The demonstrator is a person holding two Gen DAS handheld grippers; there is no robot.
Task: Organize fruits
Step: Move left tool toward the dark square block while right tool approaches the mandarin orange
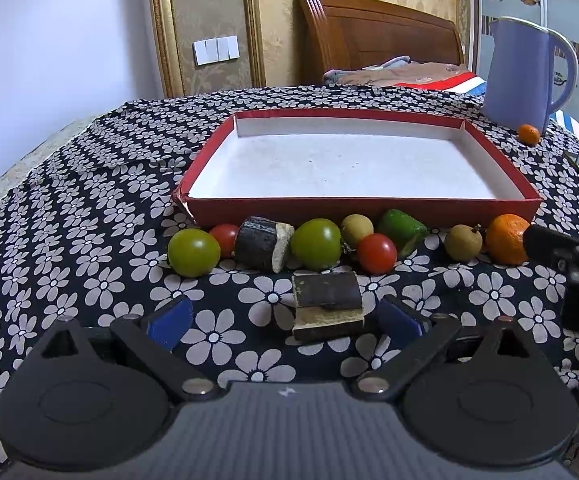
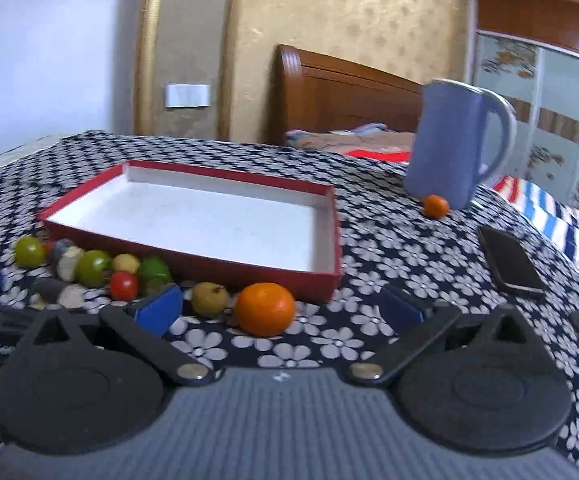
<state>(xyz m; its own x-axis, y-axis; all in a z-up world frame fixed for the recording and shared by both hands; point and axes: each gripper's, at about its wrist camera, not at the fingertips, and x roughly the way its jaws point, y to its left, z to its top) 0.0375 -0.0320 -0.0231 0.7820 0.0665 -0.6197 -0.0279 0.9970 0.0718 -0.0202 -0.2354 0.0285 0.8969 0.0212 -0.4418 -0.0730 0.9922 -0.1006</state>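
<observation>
Covering table, floral black cloth (image 1: 89, 220), wooden headboard (image 1: 377, 36) behind

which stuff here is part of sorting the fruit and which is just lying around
For the job: red tray, still with nothing in it; big orange; small orange by the jug; two green tomatoes; red tomatoes; longans; green fruit; dark cut pieces; both grippers, open.

Lying about: blue jug; black phone; flowered cloth.
</observation>
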